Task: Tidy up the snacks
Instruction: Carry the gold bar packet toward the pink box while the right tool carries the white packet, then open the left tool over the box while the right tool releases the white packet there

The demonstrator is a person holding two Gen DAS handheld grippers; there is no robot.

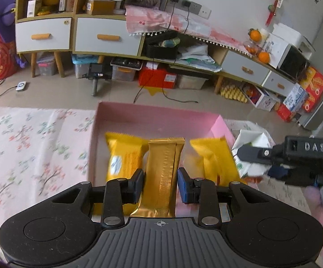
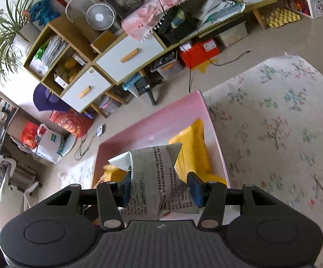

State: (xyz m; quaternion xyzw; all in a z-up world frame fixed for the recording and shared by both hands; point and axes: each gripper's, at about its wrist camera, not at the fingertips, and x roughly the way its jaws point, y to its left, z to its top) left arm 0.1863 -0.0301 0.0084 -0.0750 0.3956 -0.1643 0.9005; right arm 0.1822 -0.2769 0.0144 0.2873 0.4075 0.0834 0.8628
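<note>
two grippers clamped, left gripper (image 1: pixel 160 184) on gold packet (image 1: pixel 162 174), right gripper (image 2: pixel 160 186) on white packet (image 2: pixel 154 178)

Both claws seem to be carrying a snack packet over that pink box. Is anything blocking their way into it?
Nothing visible blocks them. The left gripper holds a gold packet above the pink box, which has no lid on. The right gripper holds a white printed packet. Two yellow packets already lie inside, with a gap between them.

Left claw (image 1: pixel 160 185) and right claw (image 2: pixel 161 187) both clamped, angled downward.
</note>
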